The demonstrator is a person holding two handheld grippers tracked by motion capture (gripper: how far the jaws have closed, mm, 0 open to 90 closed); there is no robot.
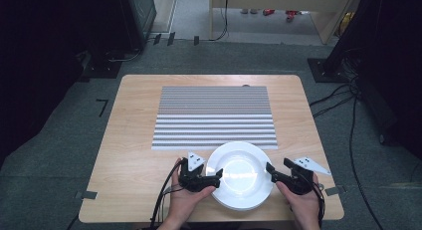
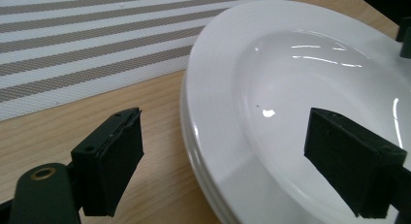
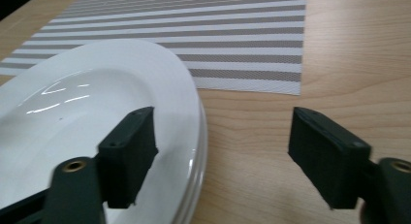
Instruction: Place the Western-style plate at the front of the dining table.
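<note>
The high view shows the whole striped mat (image 1: pixel 215 117) and surface (image 1: pixel 134 155). The gripper views reveal stacked white, glossy plates (image 2: pixel 291 88) at the near edge. Left gripper (image 2: pixel 225 158) and right gripper (image 3: pixel 223 153) straddle opposite rims, released.

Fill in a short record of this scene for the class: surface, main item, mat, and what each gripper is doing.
surface: wooden table
main item: white plates, stacked, near front edge
mat: striped placemat, behind the plates
left gripper: open, jaws astride the plates' left rim
right gripper: open, jaws astride the right rim
grip: pads not pressing yet
</note>
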